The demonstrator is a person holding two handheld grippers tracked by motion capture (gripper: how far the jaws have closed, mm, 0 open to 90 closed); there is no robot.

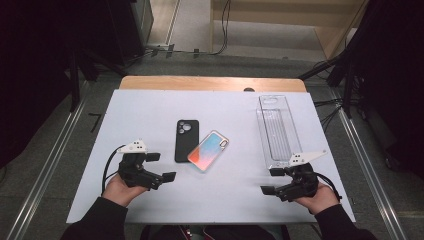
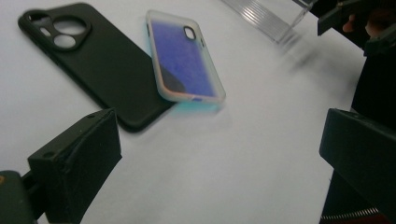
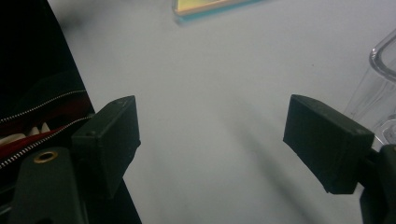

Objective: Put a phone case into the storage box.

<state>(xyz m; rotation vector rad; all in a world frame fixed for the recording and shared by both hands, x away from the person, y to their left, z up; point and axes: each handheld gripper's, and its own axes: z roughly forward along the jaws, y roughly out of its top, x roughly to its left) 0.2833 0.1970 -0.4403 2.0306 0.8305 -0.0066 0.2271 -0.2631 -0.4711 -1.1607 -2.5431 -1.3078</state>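
A black phone case [image 1: 186, 140] lies back up in the middle of the white table top [image 1: 145, 110]. A phone case with a pink-to-teal back [image 1: 208, 150] leans over its right edge. In the left gripper view the black case [image 2: 93, 60] and the coloured case [image 2: 184, 56] lie ahead of my left gripper [image 2: 219, 158], whose jaws stand wide apart with nothing between them. From above, the left gripper [image 1: 161, 166] hovers just left of the cases. My right gripper [image 1: 272, 181] is open and empty near the front right, as its own view [image 3: 215, 140] confirms.
A long clear plastic tray [image 1: 277, 131] lies at the right, its near end right beside the right gripper; its wall [image 3: 380, 79] shows in the right gripper view. The table's wooden far edge [image 1: 210, 82] borders a floor with cables.
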